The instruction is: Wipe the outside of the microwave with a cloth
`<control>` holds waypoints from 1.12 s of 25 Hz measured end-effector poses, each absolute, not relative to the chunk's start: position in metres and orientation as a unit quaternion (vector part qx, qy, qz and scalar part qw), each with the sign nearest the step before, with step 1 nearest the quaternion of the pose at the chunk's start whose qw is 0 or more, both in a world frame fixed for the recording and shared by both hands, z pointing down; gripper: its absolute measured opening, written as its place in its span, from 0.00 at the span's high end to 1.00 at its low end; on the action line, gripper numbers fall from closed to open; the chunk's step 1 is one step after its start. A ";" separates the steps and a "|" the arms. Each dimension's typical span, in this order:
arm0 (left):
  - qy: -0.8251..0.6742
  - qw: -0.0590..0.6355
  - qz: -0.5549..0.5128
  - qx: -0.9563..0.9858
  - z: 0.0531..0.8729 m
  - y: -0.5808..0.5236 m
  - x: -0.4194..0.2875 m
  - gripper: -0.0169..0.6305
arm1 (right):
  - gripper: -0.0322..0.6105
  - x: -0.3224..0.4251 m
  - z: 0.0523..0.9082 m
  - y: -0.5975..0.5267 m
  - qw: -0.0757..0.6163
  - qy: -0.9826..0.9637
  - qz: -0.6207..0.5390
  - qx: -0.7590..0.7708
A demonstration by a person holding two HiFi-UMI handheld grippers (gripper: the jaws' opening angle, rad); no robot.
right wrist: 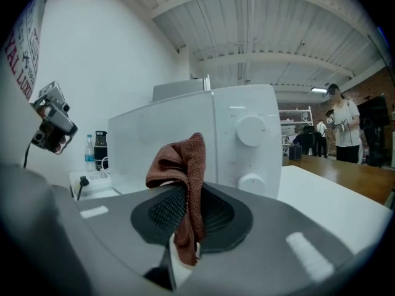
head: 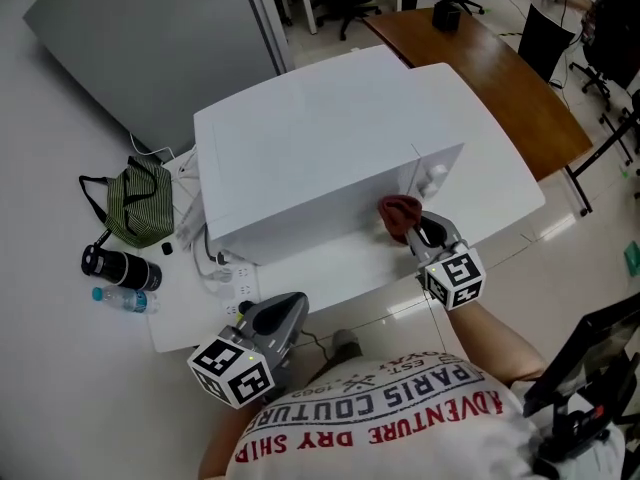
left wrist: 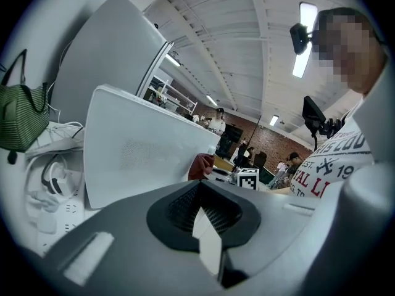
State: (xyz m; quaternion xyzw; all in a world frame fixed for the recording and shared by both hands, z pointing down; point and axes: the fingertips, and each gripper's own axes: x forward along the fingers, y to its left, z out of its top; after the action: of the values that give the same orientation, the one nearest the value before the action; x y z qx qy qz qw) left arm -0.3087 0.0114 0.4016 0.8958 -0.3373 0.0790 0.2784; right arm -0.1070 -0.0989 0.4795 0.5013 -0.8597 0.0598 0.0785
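Note:
A white microwave [head: 320, 148] stands on a white table [head: 500, 183], its front with two knobs [right wrist: 251, 130] facing me. My right gripper [head: 420, 230] is shut on a reddish-brown cloth [head: 398, 213], held just in front of the microwave's door near the knob panel. The cloth [right wrist: 182, 184] hangs bunched between the jaws in the right gripper view, a little short of the door. My left gripper [head: 275, 318] hangs low at the table's front edge, left of the microwave, jaws shut and holding nothing. The left gripper view shows the microwave's side [left wrist: 142, 153].
A green striped bag [head: 140, 203], a dark flask [head: 120, 266] and a small water bottle [head: 125, 298] lie left of the microwave. A white power strip with cables [head: 232, 283] sits at the table's front left. A brown table [head: 500, 68] stands behind.

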 end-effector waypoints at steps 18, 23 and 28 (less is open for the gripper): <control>-0.483 0.307 0.024 0.820 0.417 0.080 -0.420 0.96 | 0.88 -0.387 0.401 -0.056 0.009 -0.966 0.044 0.255; -0.503 0.309 0.018 0.807 0.417 0.084 -0.438 0.96 | 0.88 -0.413 0.397 -0.064 0.005 -0.967 0.038 0.252; -0.494 0.310 0.018 0.812 0.421 0.080 -0.433 0.96 | 0.88 -0.407 0.397 -0.071 0.010 -0.965 0.023 0.262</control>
State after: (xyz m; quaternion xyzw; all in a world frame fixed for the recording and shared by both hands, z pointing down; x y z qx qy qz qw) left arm -0.4330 0.0804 0.4211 0.8121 -0.4940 0.0175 0.3102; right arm -0.4066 -0.0707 0.3967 0.2623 -0.9647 0.0234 0.0100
